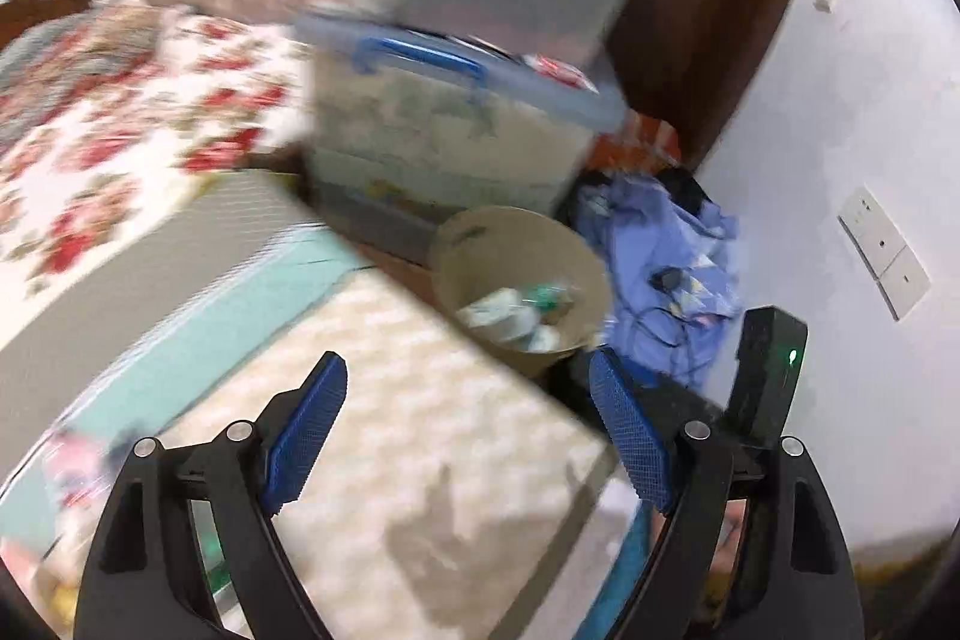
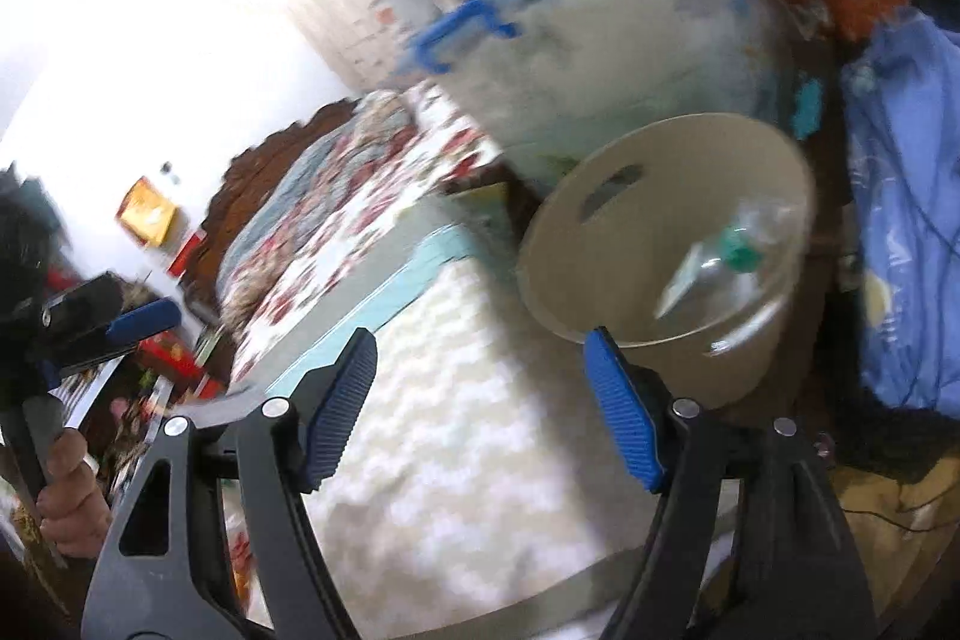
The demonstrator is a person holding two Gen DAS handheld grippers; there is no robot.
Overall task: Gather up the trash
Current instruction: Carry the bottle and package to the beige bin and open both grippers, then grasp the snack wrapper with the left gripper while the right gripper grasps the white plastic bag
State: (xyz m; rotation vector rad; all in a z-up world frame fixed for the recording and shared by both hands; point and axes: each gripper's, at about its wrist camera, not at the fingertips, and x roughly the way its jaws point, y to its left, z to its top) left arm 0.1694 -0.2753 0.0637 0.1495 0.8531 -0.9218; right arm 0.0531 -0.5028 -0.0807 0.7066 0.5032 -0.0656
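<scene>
A beige round bin stands on the floor past the corner of the bed, with crumpled white and green trash in it. My left gripper is open above the bed's corner, short of the bin, with nothing between its blue pads. In the right wrist view the bin is close, just beyond my right gripper, which is open and holds nothing. A clear plastic bottle with a green cap is inside the bin. A person's hand holds the left gripper at the far left; one of its blue pads shows.
Stacked clear storage boxes with a blue handle stand behind the bin. A floral quilt covers the bed. Blue cloth with black cables lies right of the bin, against a white wall with sockets. Both views are blurred.
</scene>
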